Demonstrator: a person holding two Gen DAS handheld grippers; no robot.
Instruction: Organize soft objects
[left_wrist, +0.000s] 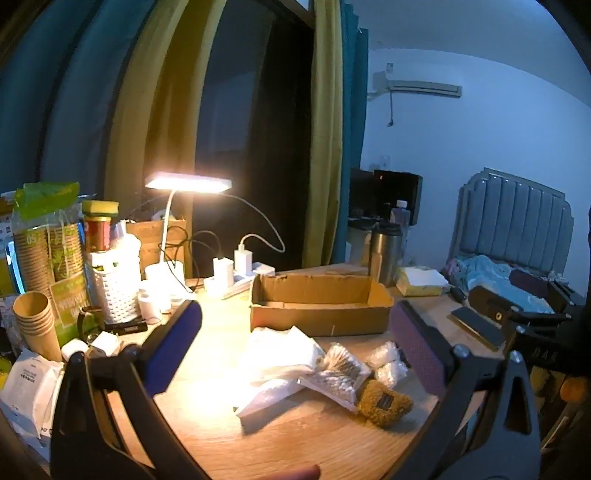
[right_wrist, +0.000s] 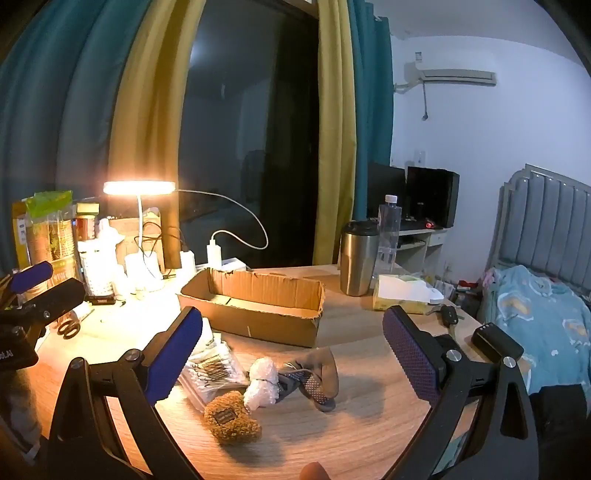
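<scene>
- While both tools hover above the light wooden tabletop, I log the left gripper as released, its blue-padded fingers spread wide with nothing between them.
- Right gripper: likewise released, purple-padded fingers far apart, gripping nothing.
- Open brown cardboard box: sits on the table beyond the pile; I see nothing in the part of its interior that shows.
- Fuzzy tan plush pouch with a dark label: lies on the table at the near edge of the pile, in front of the box and apart from it.
- Clear plastic pack of cotton swabs: flat on the table, just behind the pouch and touching it.
- Two small white crinkled wads in clear wrap: beside the pouch, between the swabs and the sock.
- Grey patterned sock: crumpled to the right of the wads.
- White folded plastic-wrapped sheets: seen from the left wrist camera, resting left of the swabs, near the box front.
- Lit white desk lamp: stands at the left rear.
- Stainless steel tumbler and yellow tissue pack: stand right of the box.
</scene>
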